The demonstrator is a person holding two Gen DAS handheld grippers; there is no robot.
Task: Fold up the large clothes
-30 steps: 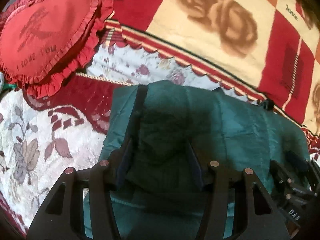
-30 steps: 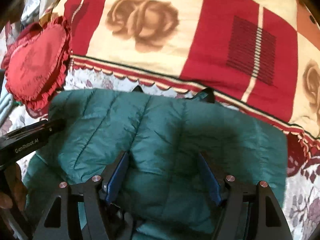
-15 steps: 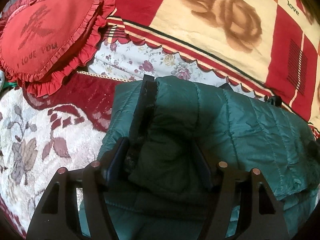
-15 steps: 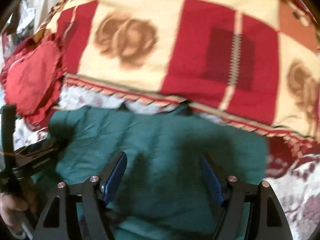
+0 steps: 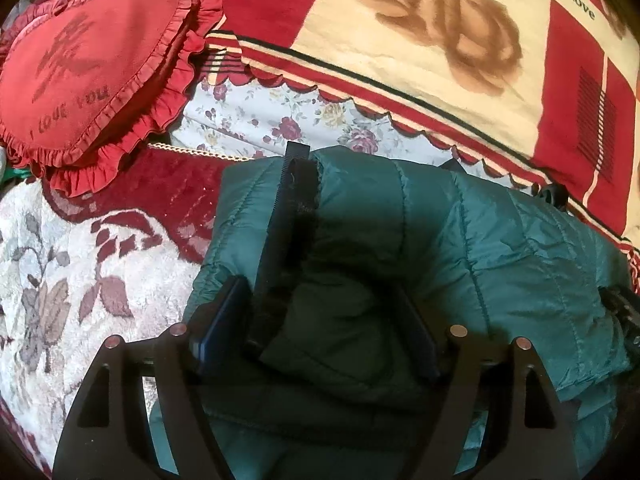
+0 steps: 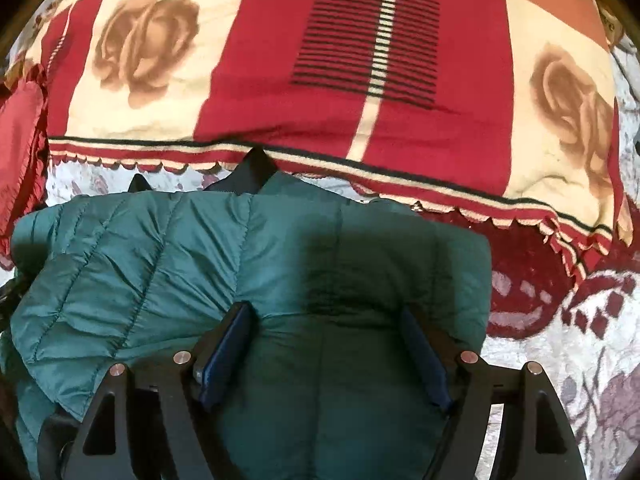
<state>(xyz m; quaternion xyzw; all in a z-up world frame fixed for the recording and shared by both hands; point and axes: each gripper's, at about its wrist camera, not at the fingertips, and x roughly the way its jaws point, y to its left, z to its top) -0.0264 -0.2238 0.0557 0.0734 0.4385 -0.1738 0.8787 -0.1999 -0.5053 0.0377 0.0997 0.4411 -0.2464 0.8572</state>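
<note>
The jacket (image 5: 460,248), a green quilted puffer, lies folded into a thick bundle on the bed, near side toward the cameras, its far edge just short of the blanket (image 5: 400,12). A black zipper strip (image 5: 292,200) runs along its left end. The left gripper (image 5: 320,328) is spread wide, with a puffy fold of jacket bulging between its fingers; the right gripper (image 6: 324,344) is likewise spread, over the right half. Neither looks pinched shut; whether the pads press the cloth I cannot tell.

The step in hand seems to be settling or re-gripping the fold. To do it well, I would close each gripper on all layers at the near edge, keep both at one height, and move together so the slippery shell does not slide apart or spring open.

Left and far sits a red heart pillow (image 5: 92,60) reading "I LOVE YOU". The blanket, red and cream with roses, bears the word "love" (image 5: 582,4). A floral bedcover (image 5: 60,272) lies beneath.
</note>
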